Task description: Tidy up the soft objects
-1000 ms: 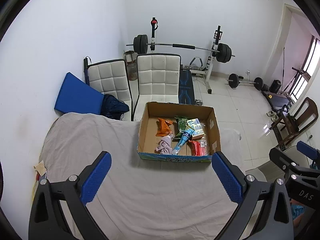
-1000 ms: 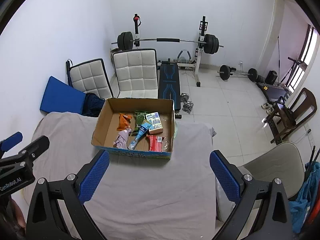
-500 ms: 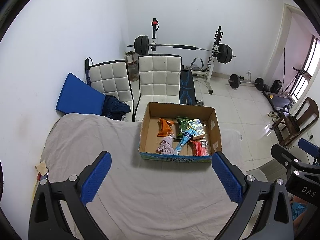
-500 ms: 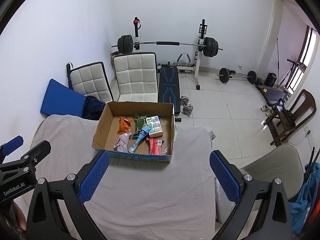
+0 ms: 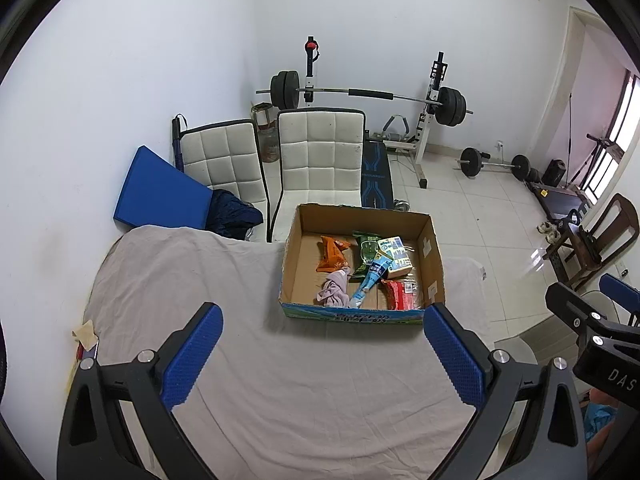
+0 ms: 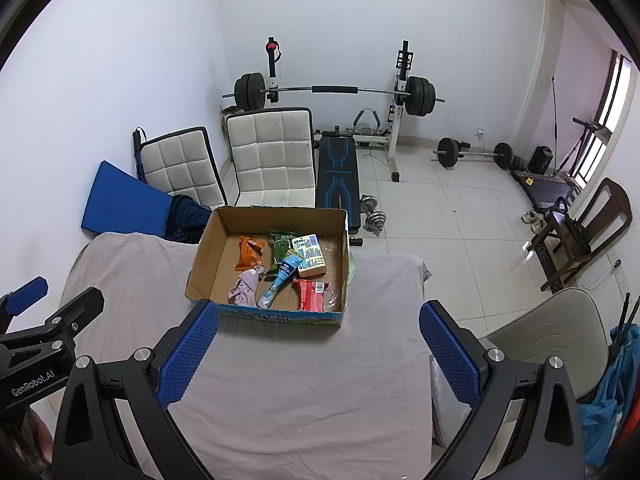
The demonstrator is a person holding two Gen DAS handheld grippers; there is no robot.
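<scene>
An open cardboard box (image 5: 434, 264) (image 6: 202, 264) sits on the far part of a table covered with grey cloth (image 5: 312, 392) (image 6: 296, 384). Inside lie a pink cloth (image 5: 334, 290) (image 6: 245, 289), an orange packet (image 5: 332, 254) (image 6: 248, 254), a green packet (image 5: 365, 254), a blue tube-like pack (image 5: 370, 280) (image 6: 282, 278), a white and blue carton (image 5: 394, 254) and a red packet (image 5: 400, 294) (image 6: 310, 294). My left gripper (image 5: 324, 350) is open, empty, held above the cloth short of the box. My right gripper (image 6: 318, 344) is open and empty too, just before the box's near wall.
Two white padded chairs (image 5: 320, 160) (image 5: 226, 164) and a blue mat (image 5: 160, 194) stand behind the table. A barbell rack (image 6: 332, 92), a bench (image 6: 338, 176) and dumbbells (image 6: 372, 216) fill the floor beyond. A beige chair (image 6: 548, 340) stands at the right.
Both grippers have drawn back and risen slightly, so the box looks a little smaller and farther. Both stay open; nothing in the box has shifted.
</scene>
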